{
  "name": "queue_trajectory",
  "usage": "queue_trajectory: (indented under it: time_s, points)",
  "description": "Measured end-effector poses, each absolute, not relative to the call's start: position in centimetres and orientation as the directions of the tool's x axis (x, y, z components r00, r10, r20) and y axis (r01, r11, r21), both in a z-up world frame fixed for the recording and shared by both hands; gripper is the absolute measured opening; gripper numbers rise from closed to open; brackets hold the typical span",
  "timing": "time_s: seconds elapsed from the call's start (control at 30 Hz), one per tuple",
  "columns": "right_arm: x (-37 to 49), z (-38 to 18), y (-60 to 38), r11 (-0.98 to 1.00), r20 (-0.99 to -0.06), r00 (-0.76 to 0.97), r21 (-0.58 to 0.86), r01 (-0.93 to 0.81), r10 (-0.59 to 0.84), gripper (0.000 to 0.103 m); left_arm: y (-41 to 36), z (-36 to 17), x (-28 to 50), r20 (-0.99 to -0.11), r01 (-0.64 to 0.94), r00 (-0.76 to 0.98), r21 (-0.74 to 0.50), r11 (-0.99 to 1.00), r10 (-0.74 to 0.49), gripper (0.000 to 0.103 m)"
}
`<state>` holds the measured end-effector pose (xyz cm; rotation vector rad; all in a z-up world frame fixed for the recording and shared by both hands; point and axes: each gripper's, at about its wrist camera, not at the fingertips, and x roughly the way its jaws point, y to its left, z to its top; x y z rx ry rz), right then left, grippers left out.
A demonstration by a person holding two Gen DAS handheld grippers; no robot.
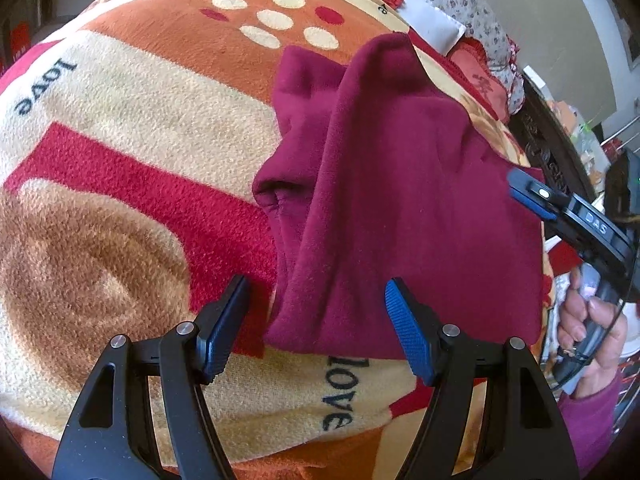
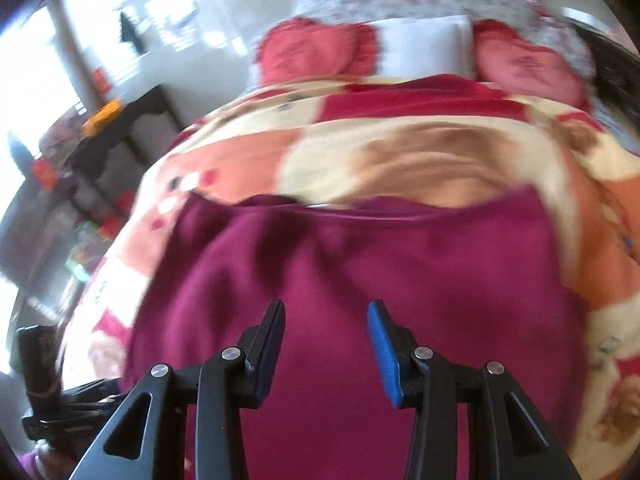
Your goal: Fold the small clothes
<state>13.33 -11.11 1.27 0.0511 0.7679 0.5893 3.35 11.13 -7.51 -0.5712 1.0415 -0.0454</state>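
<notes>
A magenta fleece garment [image 1: 400, 208] lies on the patterned blanket [image 1: 120, 128], partly folded, with a sleeve doubled over its left side. My left gripper [image 1: 318, 308] is open and empty, its fingers straddling the garment's near left edge just above it. The right gripper [image 1: 532, 196] shows at the garment's right edge in the left wrist view. In the blurred right wrist view the right gripper [image 2: 326, 332] is open and empty over the garment [image 2: 360, 264].
The blanket [image 2: 400, 152] covers a bed. Red heart pillows [image 2: 316, 48] and a white pillow [image 2: 424, 48] lie at its head. A dark side table [image 2: 120, 120] with clutter stands to the left. Dark carved furniture [image 1: 552, 152] stands at the right.
</notes>
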Motion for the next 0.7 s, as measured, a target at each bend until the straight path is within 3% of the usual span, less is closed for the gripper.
queue_trajectory:
  time_s: [0.37, 0.53, 0.63, 0.7]
  points:
    - [16.4, 1.5, 1.3, 0.710, -0.642, 0.433, 0.256, -0.656, 0.632, 0.041, 13.5, -7.9, 1.6, -0.727, -0.211, 0.569, -0.580, 0.786, -0.384, 0.071]
    - [20.0, -1.4, 6.2, 0.748, -0.751, 0.377, 0.227, -0.624, 0.542, 0.041, 13.7, -7.9, 1.4, -0.720, -0.205, 0.572, -0.589, 0.782, -0.393, 0.071]
    - [19.6, -0.6, 6.5, 0.767, -0.755, 0.393, 0.217, -0.604, 0.524, 0.042, 14.2, -8.1, 1.2, -0.703, -0.202, 0.581, -0.613, 0.764, -0.410, 0.071]
    - [18.7, 0.4, 6.5, 0.743, -0.730, 0.378, 0.260, -0.617, 0.569, 0.065, 14.5, -8.2, 1.0, -0.696, -0.200, 0.587, -0.619, 0.760, -0.413, 0.071]
